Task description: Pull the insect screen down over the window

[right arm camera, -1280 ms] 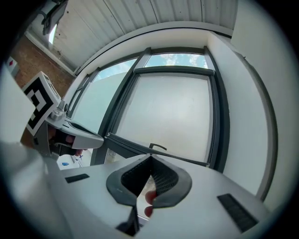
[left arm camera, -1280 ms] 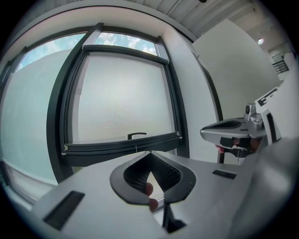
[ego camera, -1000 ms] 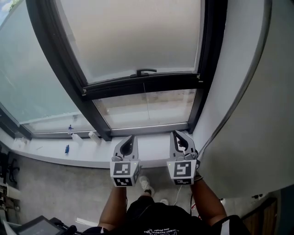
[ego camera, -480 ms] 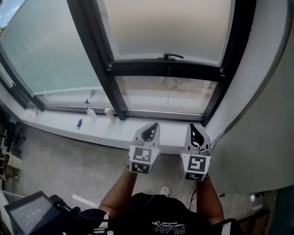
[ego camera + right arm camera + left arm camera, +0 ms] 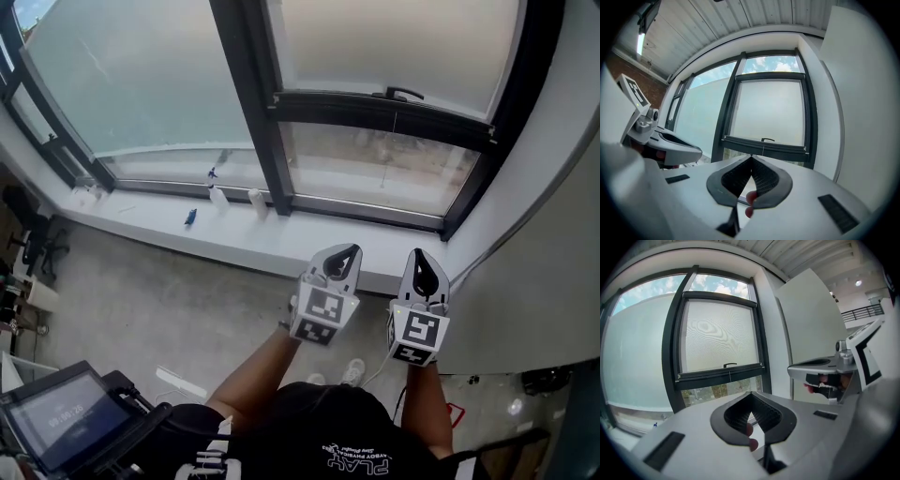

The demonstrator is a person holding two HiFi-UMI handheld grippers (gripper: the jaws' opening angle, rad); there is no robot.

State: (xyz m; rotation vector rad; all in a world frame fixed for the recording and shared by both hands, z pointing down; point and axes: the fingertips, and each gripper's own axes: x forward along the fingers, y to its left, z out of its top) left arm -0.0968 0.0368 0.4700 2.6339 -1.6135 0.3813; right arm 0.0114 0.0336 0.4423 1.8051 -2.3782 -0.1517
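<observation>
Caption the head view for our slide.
Both shut, left gripper and right gripper face a black-framed window with translucent insect screen partly down.

The insect screen (image 5: 394, 37) is pale grey mesh in the dark-framed window (image 5: 251, 103), drawn most of the way down. Its black bottom bar (image 5: 375, 114), with a small handle (image 5: 405, 93), lies level above a strip of uncovered glass (image 5: 375, 169).

insect screen (image 5: 394, 42): fine matt mesh. window frame (image 5: 248, 103): dark, smooth, looks like painted metal. left gripper (image 5: 347, 253) and right gripper (image 5: 419, 255): matt grey plastic, ribbed black pads (image 5: 764, 414).
</observation>
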